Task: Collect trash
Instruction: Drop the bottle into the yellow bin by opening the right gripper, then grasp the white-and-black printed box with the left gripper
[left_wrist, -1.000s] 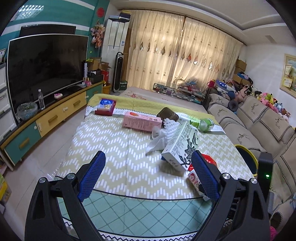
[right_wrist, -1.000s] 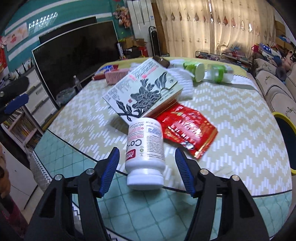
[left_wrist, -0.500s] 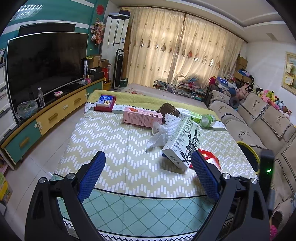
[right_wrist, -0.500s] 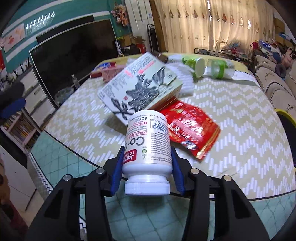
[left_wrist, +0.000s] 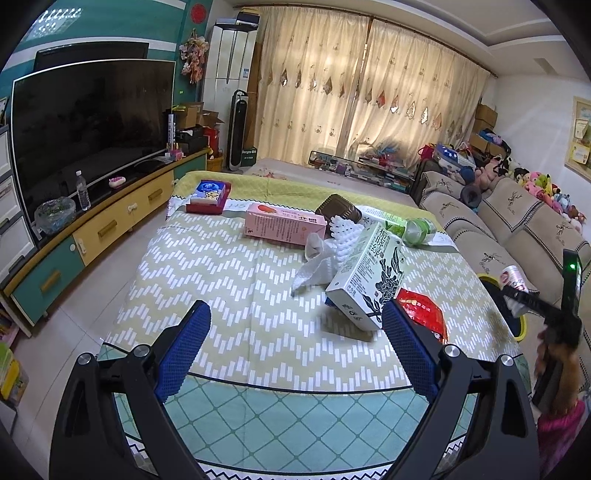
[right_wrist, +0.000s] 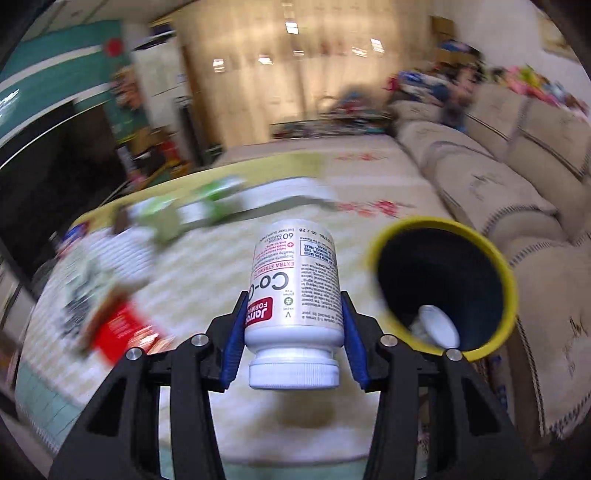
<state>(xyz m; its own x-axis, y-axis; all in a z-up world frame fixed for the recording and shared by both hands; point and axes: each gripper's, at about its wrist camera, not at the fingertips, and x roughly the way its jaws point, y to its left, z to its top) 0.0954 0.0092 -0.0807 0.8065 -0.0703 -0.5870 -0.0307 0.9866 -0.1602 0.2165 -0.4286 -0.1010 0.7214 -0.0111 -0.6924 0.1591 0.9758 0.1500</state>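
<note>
My right gripper (right_wrist: 293, 325) is shut on a white supplement bottle (right_wrist: 295, 291), cap toward the camera, held in the air left of a yellow-rimmed bin (right_wrist: 441, 286) with white trash inside. In the left wrist view the right gripper (left_wrist: 532, 301) with the bottle (left_wrist: 513, 275) is at the far right, over the bin's rim (left_wrist: 521, 326). My left gripper (left_wrist: 293, 347) is open and empty above the table's near edge. On the table (left_wrist: 221, 277) lie a white-green carton (left_wrist: 369, 275), a red packet (left_wrist: 424, 312), a pink box (left_wrist: 284, 223), crumpled tissue (left_wrist: 321, 258) and a green bottle (left_wrist: 413, 229).
A TV on a low cabinet (left_wrist: 92, 225) runs along the left. A beige sofa (left_wrist: 517, 229) stands on the right, beside the bin. A red-blue box (left_wrist: 208, 195) and a brown tub (left_wrist: 338, 210) sit at the table's far end. The right wrist view is motion-blurred.
My right gripper closed on the supplement bottle, lifted it off the table and swung right toward the yellow bin. My left gripper stayed open and drew back slightly.
</note>
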